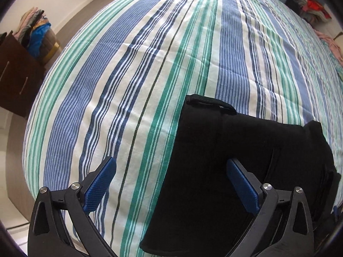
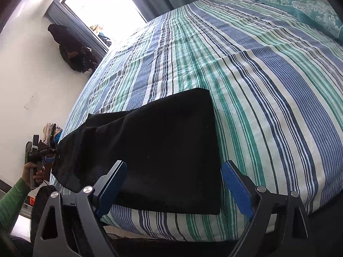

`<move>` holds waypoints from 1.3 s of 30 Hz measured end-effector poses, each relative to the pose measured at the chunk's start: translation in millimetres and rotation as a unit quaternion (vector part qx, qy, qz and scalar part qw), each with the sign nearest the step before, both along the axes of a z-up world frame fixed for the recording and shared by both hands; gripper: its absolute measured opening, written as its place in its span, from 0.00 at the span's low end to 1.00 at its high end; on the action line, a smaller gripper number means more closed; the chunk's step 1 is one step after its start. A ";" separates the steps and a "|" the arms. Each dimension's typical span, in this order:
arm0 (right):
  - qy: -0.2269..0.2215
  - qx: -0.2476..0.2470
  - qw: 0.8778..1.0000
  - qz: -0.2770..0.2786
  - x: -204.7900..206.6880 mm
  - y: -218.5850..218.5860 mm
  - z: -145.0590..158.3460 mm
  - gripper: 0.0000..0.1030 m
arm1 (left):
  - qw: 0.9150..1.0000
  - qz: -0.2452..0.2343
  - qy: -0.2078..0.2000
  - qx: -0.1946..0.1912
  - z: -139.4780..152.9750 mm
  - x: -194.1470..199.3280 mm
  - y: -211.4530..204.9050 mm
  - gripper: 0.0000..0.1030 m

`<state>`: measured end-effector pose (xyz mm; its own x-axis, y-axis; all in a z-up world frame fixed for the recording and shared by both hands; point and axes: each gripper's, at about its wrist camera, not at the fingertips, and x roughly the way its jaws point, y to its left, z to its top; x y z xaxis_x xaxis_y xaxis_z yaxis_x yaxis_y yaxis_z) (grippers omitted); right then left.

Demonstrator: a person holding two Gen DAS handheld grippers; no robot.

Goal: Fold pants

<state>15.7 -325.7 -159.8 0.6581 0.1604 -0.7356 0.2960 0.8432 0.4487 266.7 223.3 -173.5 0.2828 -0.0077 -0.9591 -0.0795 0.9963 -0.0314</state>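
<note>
Lying folded on a striped bedspread [image 1: 150,68], black pants [image 1: 214,160] are resting near the bed's front edge, with the waistband and a belt loop [image 1: 225,106] showing at the far end in the left wrist view. The left gripper [image 1: 171,180] is hovering just above the bed with its blue-padded jaws spread wide, one finger over the pants and the other over bare bedspread, gripping nothing. The right gripper [image 2: 173,186] is likewise standing wide open, its fingers straddling the near end of the pants [image 2: 160,154] without closing on the cloth. A wooden dresser [image 1: 15,72] piled with clothes is standing beside the bed, and a bright window [image 2: 103,6] is glowing behind it.
</note>
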 end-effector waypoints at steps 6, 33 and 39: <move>-0.008 0.018 1.000 -0.024 -5.8 -11.0 -0.3 0.88 | 0.993 0.045 0.034 -0.099 -16.1 -5.3 16.1 1.00; -0.029 0.070 0.996 -0.049 -9.2 -29.1 -2.4 0.88 | 0.950 -0.102 -0.024 -0.293 124.2 -93.5 -203.0 0.10; -0.036 0.070 0.995 -0.068 -18.9 -35.0 0.8 0.88 | 0.958 -0.191 0.004 -0.215 55.6 -105.5 -319.9 0.24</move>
